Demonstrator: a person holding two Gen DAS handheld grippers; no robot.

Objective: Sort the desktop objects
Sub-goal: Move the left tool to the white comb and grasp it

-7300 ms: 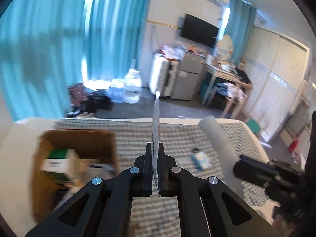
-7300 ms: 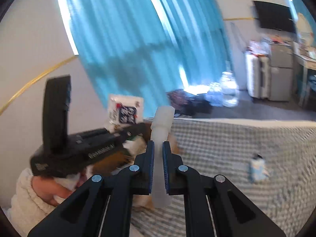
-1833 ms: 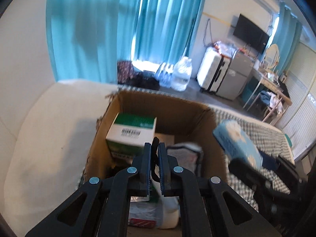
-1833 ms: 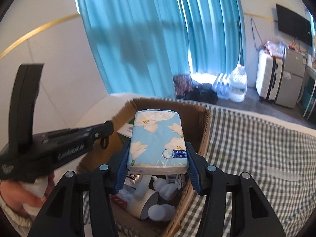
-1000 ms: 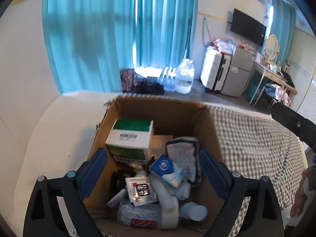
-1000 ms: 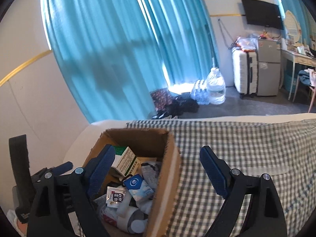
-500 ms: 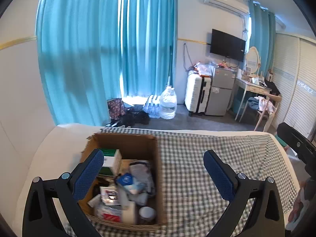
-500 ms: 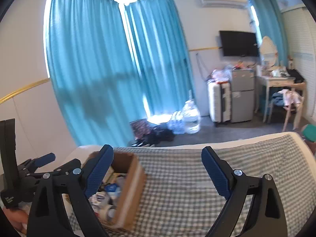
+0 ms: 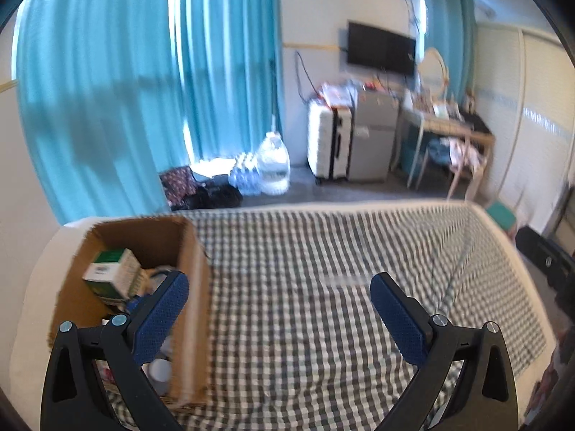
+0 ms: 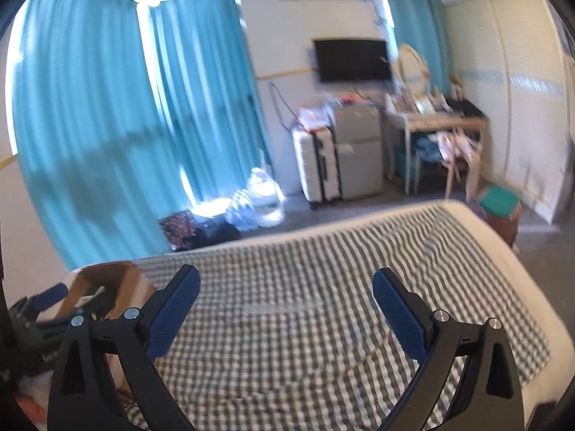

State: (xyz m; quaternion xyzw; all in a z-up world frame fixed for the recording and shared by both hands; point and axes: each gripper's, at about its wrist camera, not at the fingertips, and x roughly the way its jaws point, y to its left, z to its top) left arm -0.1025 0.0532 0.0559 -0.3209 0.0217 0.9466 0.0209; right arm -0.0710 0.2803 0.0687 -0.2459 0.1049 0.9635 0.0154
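A: Where do the sorted things sit?
B: In the cardboard box [image 9: 190,287] at the checked cloth's [image 9: 323,269] left end.
A: And the grippers?
B: The left gripper [image 9: 278,292] gapes wide, empty; the right gripper's [image 10: 285,287] jaws are opening, nothing between them.

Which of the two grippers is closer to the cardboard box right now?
Left. The left gripper hangs open with one finger over the cardboard box; the right gripper, jaws opening and empty, sits off to the box's right.
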